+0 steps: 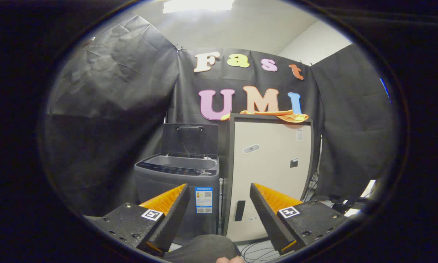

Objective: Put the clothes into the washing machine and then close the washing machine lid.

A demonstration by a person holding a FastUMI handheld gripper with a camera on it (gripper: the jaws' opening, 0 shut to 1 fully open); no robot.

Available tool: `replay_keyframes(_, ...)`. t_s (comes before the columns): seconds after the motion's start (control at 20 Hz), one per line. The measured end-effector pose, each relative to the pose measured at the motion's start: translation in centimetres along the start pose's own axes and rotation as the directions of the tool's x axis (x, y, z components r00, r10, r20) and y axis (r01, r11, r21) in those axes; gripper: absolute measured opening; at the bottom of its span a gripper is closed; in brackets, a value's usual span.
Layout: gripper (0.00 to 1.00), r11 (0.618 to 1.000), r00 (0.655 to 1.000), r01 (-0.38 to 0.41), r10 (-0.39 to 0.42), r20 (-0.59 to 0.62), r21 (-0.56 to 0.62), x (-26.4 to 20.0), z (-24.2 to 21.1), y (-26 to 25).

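Washing machine (179,190) base and lower front hidden behind the left of the spread, empty fingers (175,213), drum interior out of sight below its rim, orange clothes (277,115) on the cabinet (268,175) partly hidden by its top edge, control panel (175,170) markings too small to tell, cables (255,251) cut off at the floor.

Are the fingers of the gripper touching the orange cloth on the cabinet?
Apart. In the gripper view the open fingers stand far below the orange cloth lying on top of the cabinet.

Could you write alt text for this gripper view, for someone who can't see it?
The open gripper holds nothing and points at a grey washing machine with its lid up, well beyond the fingers. Beside it stands a beige cabinet with orange clothes on top.
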State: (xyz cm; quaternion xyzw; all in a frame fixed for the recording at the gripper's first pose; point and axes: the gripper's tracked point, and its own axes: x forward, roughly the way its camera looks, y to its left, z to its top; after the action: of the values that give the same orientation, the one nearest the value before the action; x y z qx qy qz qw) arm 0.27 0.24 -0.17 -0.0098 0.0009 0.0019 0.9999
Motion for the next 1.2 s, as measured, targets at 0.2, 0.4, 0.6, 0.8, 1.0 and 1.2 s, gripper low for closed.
replay_keyframes(0.2, 0.99, 1.000, 1.000, -0.001, 0.001, -0.001, -0.003, 0.07, -0.11, -0.05)
replay_keyframes(0.4, 0.99, 1.000, 1.000, -0.001, 0.001, 0.001, -0.005, -0.01, 0.01, -0.05)
replay_keyframes(0.6, 0.99, 1.000, 1.000, 0.001, -0.001, -0.003, -0.005, 0.05, -0.08, -0.13)
replay_keyframes(0.8, 0.99, 1.000, 1.000, 0.001, -0.001, -0.001, -0.008, 0.05, 0.01, -0.11)
replay_keyframes(1.0, 0.99, 1.000, 1.000, 0.000, 0.000, -0.004, -0.007, 0.02, -0.07, -0.12)
replay_keyframes(1.2, 0.99, 1.000, 1.000, -0.001, 0.001, -0.004, -0.009, -0.10, 0.02, 0.00)
